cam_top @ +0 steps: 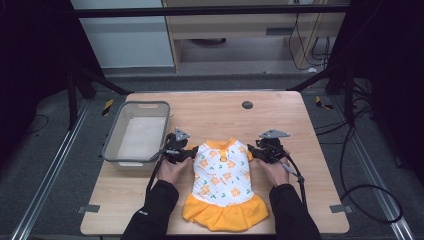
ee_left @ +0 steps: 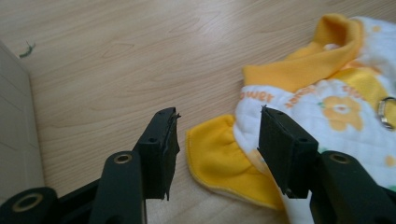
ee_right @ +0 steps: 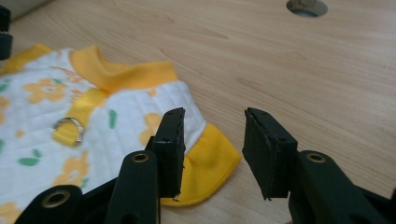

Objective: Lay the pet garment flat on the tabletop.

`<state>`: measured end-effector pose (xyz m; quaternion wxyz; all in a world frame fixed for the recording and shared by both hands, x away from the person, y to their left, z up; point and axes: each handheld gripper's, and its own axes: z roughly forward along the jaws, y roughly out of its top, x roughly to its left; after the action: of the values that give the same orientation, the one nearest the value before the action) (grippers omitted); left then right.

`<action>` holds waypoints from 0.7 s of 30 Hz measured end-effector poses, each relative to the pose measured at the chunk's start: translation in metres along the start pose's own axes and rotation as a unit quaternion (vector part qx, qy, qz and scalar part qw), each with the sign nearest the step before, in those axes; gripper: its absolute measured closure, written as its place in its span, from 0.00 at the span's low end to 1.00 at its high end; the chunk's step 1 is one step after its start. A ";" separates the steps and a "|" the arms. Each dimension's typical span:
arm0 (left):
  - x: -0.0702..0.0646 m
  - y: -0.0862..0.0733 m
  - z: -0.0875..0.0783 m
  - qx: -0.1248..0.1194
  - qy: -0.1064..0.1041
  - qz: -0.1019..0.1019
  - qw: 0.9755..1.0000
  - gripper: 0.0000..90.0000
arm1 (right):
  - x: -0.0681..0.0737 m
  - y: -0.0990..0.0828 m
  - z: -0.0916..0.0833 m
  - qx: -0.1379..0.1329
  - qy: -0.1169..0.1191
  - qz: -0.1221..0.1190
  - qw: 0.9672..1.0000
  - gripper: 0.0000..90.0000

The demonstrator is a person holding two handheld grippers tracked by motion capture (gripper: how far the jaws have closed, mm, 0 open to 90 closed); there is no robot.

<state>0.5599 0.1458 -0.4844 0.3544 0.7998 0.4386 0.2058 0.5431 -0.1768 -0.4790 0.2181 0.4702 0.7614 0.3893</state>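
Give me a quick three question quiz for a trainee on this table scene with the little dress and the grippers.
1. True or false: the left gripper is shut on the small white and yellow floral dress.
2. What lies left of the dress: A, a grey plastic bin; B, a red cup?
3. Which part of the dress lies beneath the right gripper?

Key: 1 false, its jaws are open. 2 A. 3 the yellow sleeve.

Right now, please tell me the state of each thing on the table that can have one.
Left gripper: open, jaws either side of a yellow sleeve.
Right gripper: open, at the other sleeve.
Dress: spread flat, not gripped.
Grey bin: upright, nothing visible inside.
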 end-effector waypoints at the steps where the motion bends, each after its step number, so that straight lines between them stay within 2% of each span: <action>1: 0.001 -0.002 0.004 0.007 0.003 -0.005 1.000 0.52 | -0.001 -0.002 0.005 0.006 -0.003 -0.001 1.000 0.64; 3: 0.001 -0.005 0.010 0.012 -0.004 -0.010 1.000 0.53 | -0.003 -0.006 0.015 0.021 -0.009 -0.002 1.000 0.64; 6: -0.001 -0.005 0.011 0.011 -0.007 -0.005 1.000 0.57 | -0.002 -0.012 0.024 0.034 -0.008 -0.002 0.999 0.65; 9: -0.003 -0.006 0.012 0.009 -0.011 -0.012 1.000 0.63 | -0.001 -0.014 0.024 0.027 -0.002 0.004 1.000 0.73; 11: -0.006 -0.006 0.013 0.009 -0.015 -0.017 1.000 0.72 | 0.000 -0.014 0.024 0.029 0.007 0.012 0.999 0.83; 12: -0.007 -0.006 0.012 0.011 -0.011 -0.007 1.000 0.74 | 0.001 -0.014 0.025 0.029 0.011 0.018 0.999 0.88; 14: -0.012 -0.005 0.012 0.012 -0.003 -0.009 1.000 0.82 | 0.004 -0.014 0.025 0.028 0.014 0.021 0.999 0.93; 15: -0.013 -0.005 0.013 0.017 0.011 0.000 1.000 0.87 | 0.005 -0.014 0.025 0.030 0.018 0.020 0.999 0.94; 18: -0.013 -0.005 0.013 0.016 0.010 -0.005 1.000 0.95 | 0.006 -0.014 0.024 0.030 0.020 0.019 0.999 0.95; 21: -0.011 -0.005 0.012 0.016 0.008 -0.008 1.000 0.96 | 0.006 -0.013 0.022 0.030 0.022 0.015 0.999 0.95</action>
<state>0.5590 0.1335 -0.4964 0.3395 0.8000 0.4513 0.2026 0.5489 -0.1663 -0.5027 0.1815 0.4791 0.7704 0.3794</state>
